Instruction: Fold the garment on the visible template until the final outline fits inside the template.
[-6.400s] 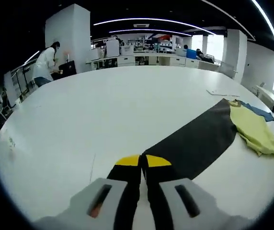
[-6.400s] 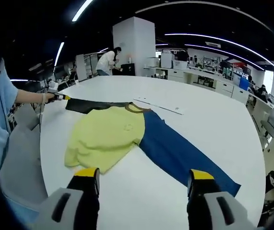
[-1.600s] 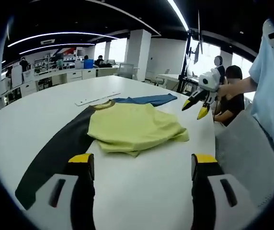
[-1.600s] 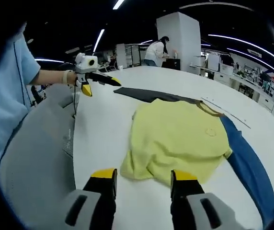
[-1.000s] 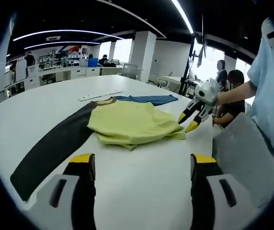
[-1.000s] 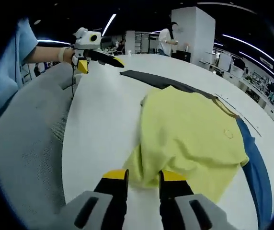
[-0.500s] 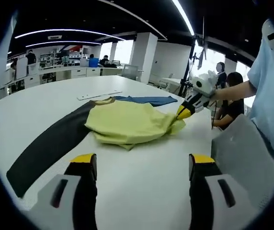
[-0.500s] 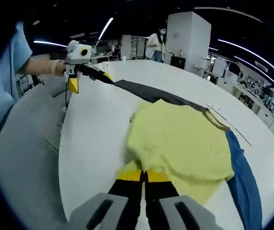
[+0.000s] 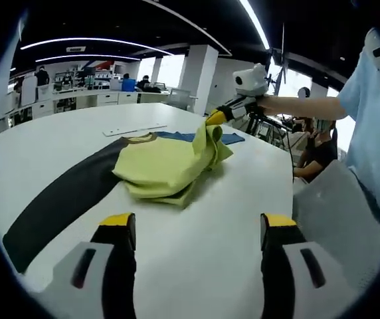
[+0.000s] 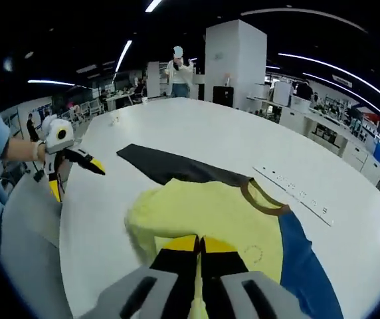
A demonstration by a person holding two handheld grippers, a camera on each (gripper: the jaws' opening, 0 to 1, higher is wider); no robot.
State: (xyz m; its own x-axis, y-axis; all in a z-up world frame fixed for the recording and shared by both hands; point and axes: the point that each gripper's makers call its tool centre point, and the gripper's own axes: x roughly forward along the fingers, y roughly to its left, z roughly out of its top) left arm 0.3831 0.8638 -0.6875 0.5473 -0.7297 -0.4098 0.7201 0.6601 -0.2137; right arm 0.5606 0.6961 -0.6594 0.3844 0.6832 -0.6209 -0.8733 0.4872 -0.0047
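One yellow shirt (image 9: 170, 166) lies on the white table (image 9: 196, 246), across the black (image 9: 57, 199) and blue (image 10: 303, 266) template strips. I judge it light, limp and floppy, best pinched at a hem edge or corner. My right gripper (image 9: 218, 117) is clamped on the shirt's lower edge and holds it lifted off the table. My left gripper (image 10: 70, 174) hangs beside the table, jaws wide apart, touching nothing.
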